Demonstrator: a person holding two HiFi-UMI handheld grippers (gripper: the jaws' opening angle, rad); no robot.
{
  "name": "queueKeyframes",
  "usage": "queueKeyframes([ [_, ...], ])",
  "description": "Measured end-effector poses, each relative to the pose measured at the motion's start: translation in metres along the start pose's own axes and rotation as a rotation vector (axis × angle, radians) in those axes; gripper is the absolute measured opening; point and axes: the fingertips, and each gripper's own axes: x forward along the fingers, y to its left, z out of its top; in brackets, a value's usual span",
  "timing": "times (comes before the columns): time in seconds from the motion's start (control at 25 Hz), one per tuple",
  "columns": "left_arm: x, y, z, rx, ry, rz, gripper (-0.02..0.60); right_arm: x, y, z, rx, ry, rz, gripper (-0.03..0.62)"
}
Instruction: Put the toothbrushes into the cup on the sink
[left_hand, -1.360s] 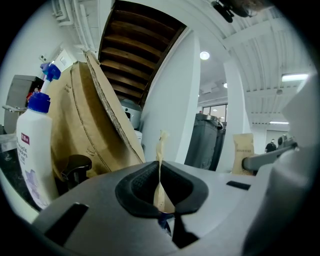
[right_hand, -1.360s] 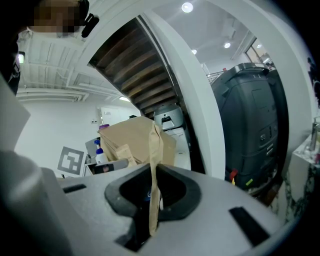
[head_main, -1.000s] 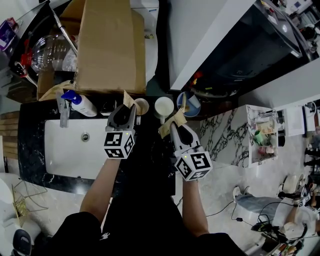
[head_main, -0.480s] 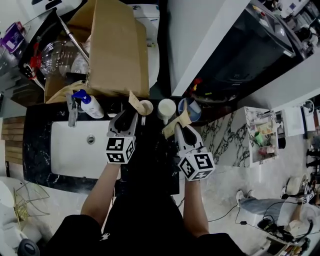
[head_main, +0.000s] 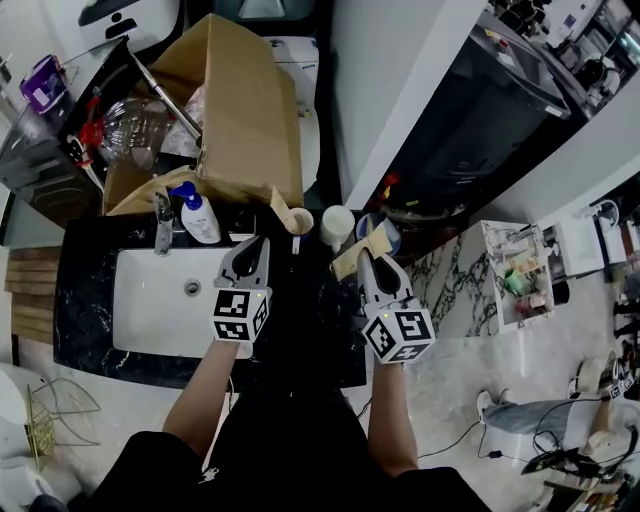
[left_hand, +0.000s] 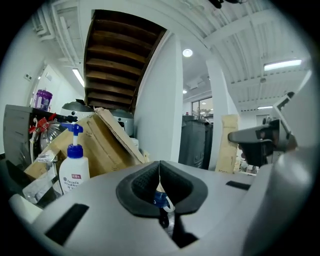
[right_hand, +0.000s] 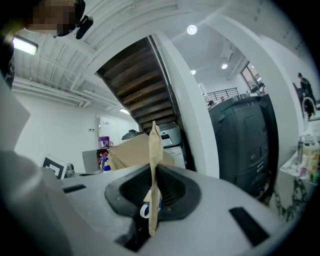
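Observation:
A paper-wrapped toothbrush (head_main: 283, 207) stands tilted in a tan cup (head_main: 300, 221) on the dark counter behind the sink (head_main: 140, 320). My left gripper (head_main: 257, 244) hangs just in front of that cup, apart from it. Its jaws are shut with nothing between them (left_hand: 159, 167). A second paper-wrapped toothbrush (head_main: 350, 257) sticks up from my right gripper (head_main: 362, 256), which is shut on it. In the right gripper view the wrapper (right_hand: 153, 145) stands upright in the closed jaws (right_hand: 154, 172). A white cup (head_main: 337, 222) sits right of the tan one.
A blue bowl (head_main: 383, 230) lies right of the white cup. A soap pump bottle (head_main: 200, 215) (left_hand: 73, 172) and the faucet (head_main: 163, 222) stand at the basin's back. A large open cardboard box (head_main: 240, 110) rises behind them. A marble counter (head_main: 450, 280) lies to the right.
The left gripper let go of its wrapped toothbrush, which now stands in the tan cup, then drew back and shut. The right gripper kept its toothbrush and held near the same spot.

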Motion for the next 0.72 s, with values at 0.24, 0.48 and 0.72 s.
queueKeyframes([
  [0.24,-0.023,-0.004,0.016,0.024,-0.034,-0.020,0.005,-0.019,0.012,0.013,-0.028,-0.034,-0.016,0.034],
  [0.48,-0.043,-0.008,0.028,0.057,-0.054,-0.049,0.005,-0.031,0.024,0.023,-0.049,-0.060,-0.030,0.034],
  [0.72,-0.056,-0.013,0.029,0.071,-0.060,-0.071,0.005,-0.043,0.028,0.029,-0.061,-0.076,-0.045,0.034],
])
